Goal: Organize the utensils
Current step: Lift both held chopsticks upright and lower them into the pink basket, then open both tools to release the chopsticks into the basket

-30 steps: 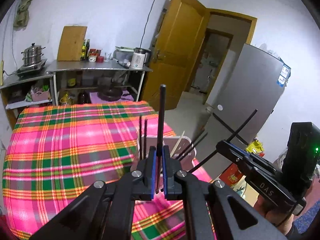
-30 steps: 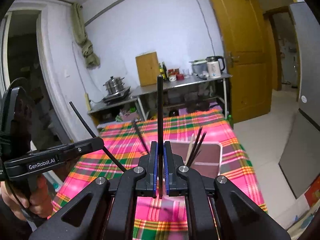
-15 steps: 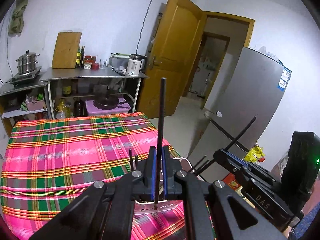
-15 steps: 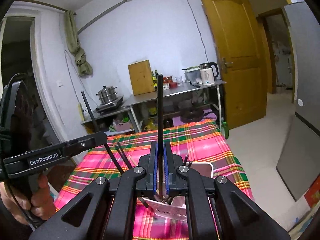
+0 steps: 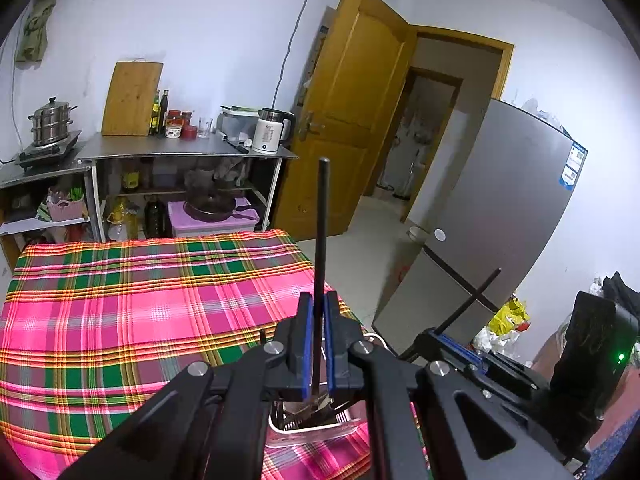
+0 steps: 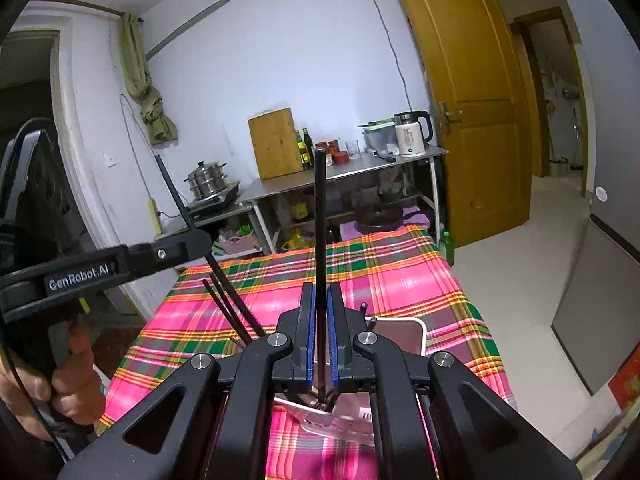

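The left gripper point(image 5: 315, 340) has its blue-lined fingers point(image 5: 306, 344) closed tight on a single black chopstick point(image 5: 320, 240), which stands nearly upright between them with its top end well above the tips and its lower end reaching down toward a white utensil holder point(image 5: 352, 426). The right gripper point(image 6: 320, 336) does the same: its fingers point(image 6: 308, 340) are pinched together on another black chopstick point(image 6: 319, 220), also close to upright, with the lower end down among the dark utensils in the holder point(image 6: 416, 332). That holder sits on the pink, green and yellow plaid cloth of the table point(image 5: 120, 320), near the table's right-hand edge in the left wrist view, directly under both grippers. Several more black chopsticks point(image 6: 228, 308) lean out of the holder toward the left in the right wrist view. A person's hand point(image 6: 68, 384) grips the handle of the left gripper at the left edge of that view.
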`<state>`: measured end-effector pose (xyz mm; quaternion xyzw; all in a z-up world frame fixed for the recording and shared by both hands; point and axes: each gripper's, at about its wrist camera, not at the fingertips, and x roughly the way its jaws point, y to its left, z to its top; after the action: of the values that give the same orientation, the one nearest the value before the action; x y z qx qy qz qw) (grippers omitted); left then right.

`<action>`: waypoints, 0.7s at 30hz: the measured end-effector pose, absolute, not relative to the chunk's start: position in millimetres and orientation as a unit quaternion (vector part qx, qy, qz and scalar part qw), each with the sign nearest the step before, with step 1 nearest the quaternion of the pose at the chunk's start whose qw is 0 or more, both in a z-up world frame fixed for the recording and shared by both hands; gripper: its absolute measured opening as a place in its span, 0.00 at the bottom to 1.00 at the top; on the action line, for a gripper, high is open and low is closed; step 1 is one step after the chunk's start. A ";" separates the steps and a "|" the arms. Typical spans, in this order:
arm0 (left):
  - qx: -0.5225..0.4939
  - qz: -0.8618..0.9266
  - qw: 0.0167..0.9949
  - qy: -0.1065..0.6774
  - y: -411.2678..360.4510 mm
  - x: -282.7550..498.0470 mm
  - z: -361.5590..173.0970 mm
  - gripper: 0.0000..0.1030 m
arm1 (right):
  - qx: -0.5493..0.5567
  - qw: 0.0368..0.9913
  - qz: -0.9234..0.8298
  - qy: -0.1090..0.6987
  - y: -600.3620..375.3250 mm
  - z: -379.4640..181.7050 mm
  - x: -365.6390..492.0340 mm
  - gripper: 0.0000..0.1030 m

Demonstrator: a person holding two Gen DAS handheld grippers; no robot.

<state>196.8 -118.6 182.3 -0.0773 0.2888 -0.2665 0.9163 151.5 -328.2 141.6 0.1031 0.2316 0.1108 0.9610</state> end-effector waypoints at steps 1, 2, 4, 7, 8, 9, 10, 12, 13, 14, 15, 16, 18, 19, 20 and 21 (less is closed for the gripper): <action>-0.076 -0.267 0.916 0.289 -119.5 197.3 181.9 0.06 | 0.103 0.961 0.111 0.232 -327.7 141.5 152.3 0.05; -0.076 -0.267 0.916 0.290 -120.4 197.2 180.3 0.06 | 0.102 0.961 0.111 0.233 -327.0 141.0 152.0 0.05; -0.077 -0.267 0.914 0.295 -121.2 198.7 175.8 0.06 | 0.101 0.960 0.112 0.235 -325.2 139.3 151.2 0.05; -0.074 -0.266 0.912 0.303 -123.7 199.9 169.0 0.06 | 0.099 0.959 0.114 0.239 -322.4 136.7 151.3 0.05; -0.073 -0.266 0.911 0.305 -124.1 199.8 166.7 0.06 | 0.099 0.959 0.114 0.240 -321.6 135.7 151.1 0.05; -0.073 -0.266 0.911 0.307 -124.3 199.6 164.8 0.06 | 0.099 0.959 0.114 0.242 -321.2 134.9 152.1 0.05; -0.072 -0.266 0.910 0.309 -124.4 199.3 163.2 0.06 | 0.099 0.958 0.114 0.243 -321.0 134.0 152.4 0.05; -0.071 -0.267 0.910 0.311 -123.4 199.1 160.2 0.06 | 0.099 0.958 0.114 0.245 -319.8 132.7 153.5 0.05; -0.071 -0.267 0.909 0.312 -123.8 198.8 158.9 0.06 | 0.099 0.957 0.114 0.246 -319.5 131.8 153.9 0.05; -0.071 -0.267 0.909 0.313 -123.5 198.4 157.2 0.06 | 0.099 0.957 0.115 0.248 -318.8 131.0 154.3 0.05; -0.070 -0.267 0.908 0.314 -123.4 197.6 155.7 0.06 | 0.099 0.957 0.115 0.248 -318.3 130.0 154.7 0.05; -0.070 -0.267 0.908 0.316 -123.6 197.6 154.6 0.06 | 0.098 0.957 0.115 0.249 -317.4 129.0 155.0 0.05; -0.067 -0.268 0.907 0.317 -123.3 195.9 151.1 0.06 | 0.095 0.956 0.115 0.251 -315.3 126.9 154.6 0.05; -0.066 -0.267 0.907 0.318 -123.3 195.0 149.6 0.06 | 0.094 0.956 0.115 0.252 -314.3 126.2 154.7 0.05; -0.065 -0.267 0.907 0.319 -123.1 194.5 148.5 0.06 | 0.092 0.956 0.116 0.253 -313.1 125.7 154.9 0.05; -0.064 -0.267 0.907 0.319 -122.5 192.8 147.1 0.06 | 0.091 0.956 0.116 0.253 -312.6 124.7 154.2 0.05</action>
<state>192.8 -122.5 147.1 -0.0643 0.3189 -0.2674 0.9070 154.2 -312.6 124.7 0.0910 0.2533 0.1158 0.9561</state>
